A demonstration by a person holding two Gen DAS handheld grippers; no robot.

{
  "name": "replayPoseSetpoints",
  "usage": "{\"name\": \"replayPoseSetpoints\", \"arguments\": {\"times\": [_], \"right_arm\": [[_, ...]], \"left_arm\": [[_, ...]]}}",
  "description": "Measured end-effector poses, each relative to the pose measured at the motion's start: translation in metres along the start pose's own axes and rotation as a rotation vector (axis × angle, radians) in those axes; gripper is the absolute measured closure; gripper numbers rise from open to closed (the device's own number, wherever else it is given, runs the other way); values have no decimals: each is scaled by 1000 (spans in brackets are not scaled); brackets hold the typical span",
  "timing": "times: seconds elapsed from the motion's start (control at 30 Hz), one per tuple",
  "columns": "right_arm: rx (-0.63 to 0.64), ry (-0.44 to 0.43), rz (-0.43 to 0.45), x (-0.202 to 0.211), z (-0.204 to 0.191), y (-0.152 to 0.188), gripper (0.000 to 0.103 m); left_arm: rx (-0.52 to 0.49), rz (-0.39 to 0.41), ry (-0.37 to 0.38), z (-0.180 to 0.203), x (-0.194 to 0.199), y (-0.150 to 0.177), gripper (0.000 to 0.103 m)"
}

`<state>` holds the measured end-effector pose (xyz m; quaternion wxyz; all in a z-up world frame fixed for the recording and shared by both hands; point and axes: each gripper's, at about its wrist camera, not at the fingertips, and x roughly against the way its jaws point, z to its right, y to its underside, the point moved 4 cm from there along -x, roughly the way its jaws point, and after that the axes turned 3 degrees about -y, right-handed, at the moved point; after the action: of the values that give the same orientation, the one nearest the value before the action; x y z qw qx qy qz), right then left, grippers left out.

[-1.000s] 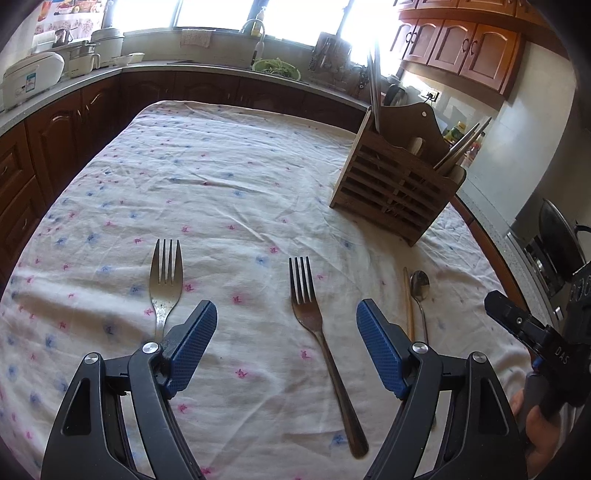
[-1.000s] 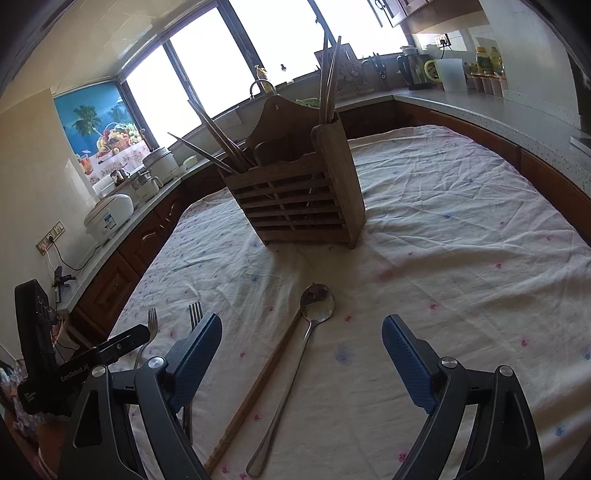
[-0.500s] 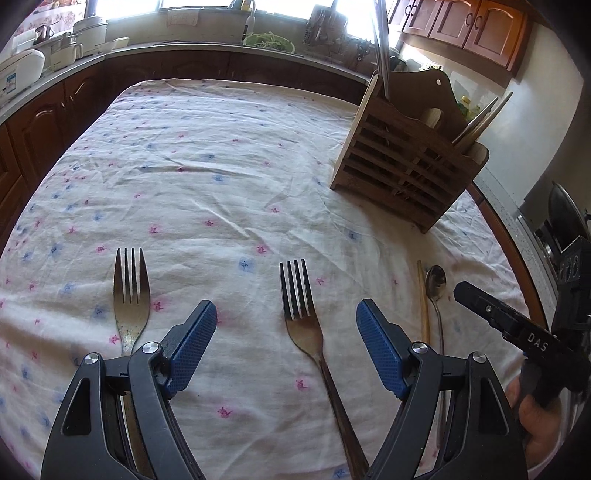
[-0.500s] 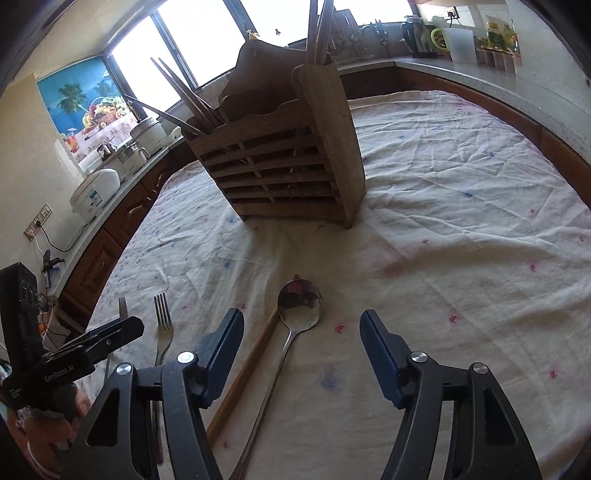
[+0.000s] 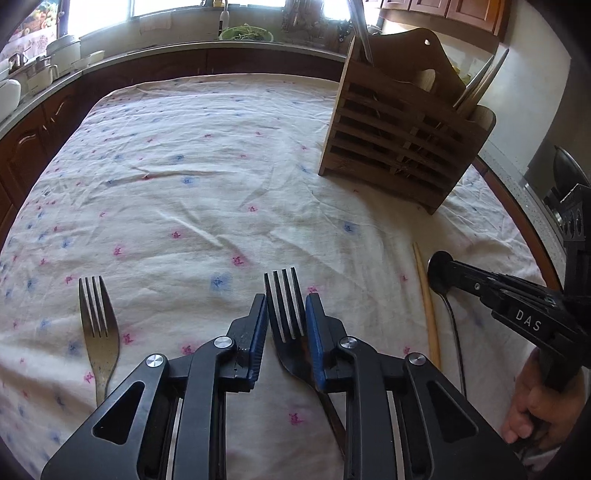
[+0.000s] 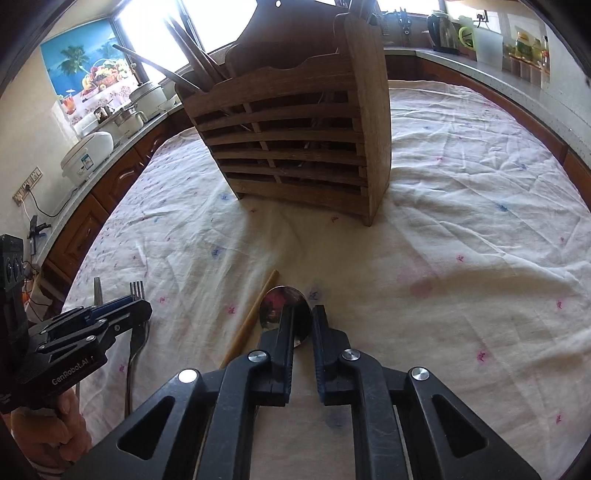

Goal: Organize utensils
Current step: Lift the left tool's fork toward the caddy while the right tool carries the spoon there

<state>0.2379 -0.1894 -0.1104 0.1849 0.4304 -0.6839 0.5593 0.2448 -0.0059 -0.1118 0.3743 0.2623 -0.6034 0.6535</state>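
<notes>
In the left wrist view my left gripper (image 5: 285, 306) is shut on a metal fork (image 5: 286, 314) lying on the tablecloth, its tines pointing away. A second fork (image 5: 99, 332) lies to the left. In the right wrist view my right gripper (image 6: 303, 321) is shut on a metal spoon (image 6: 282, 306) at its bowl end. A wooden chopstick (image 6: 251, 321) lies just left of the spoon. The wooden utensil holder (image 6: 295, 147) stands upright beyond, with chopsticks and cutlery in it. It also shows in the left wrist view (image 5: 399, 147).
The table is covered by a white flowered cloth (image 5: 203, 184). Kitchen counters with rice cookers (image 6: 86, 155) and a kettle (image 6: 443, 33) ring the table. The right gripper's body (image 5: 517, 314) shows in the left wrist view, over the spoon.
Both grippers have moved forward and down and closed: the left on the middle fork, the right on the spoon. Both were open a second ago.
</notes>
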Motion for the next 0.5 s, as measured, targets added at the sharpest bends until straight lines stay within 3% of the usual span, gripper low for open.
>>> {"name": "replayPoseSetpoints", "arguments": {"times": [0.13, 0.5], "right_arm": [[-22, -28, 20, 10, 2, 1, 101], [-14, -61, 90, 50, -7, 1, 101]], "left_arm": [[0, 16, 45, 1, 10, -1, 101], [18, 67, 111, 1, 45, 2, 101]]}}
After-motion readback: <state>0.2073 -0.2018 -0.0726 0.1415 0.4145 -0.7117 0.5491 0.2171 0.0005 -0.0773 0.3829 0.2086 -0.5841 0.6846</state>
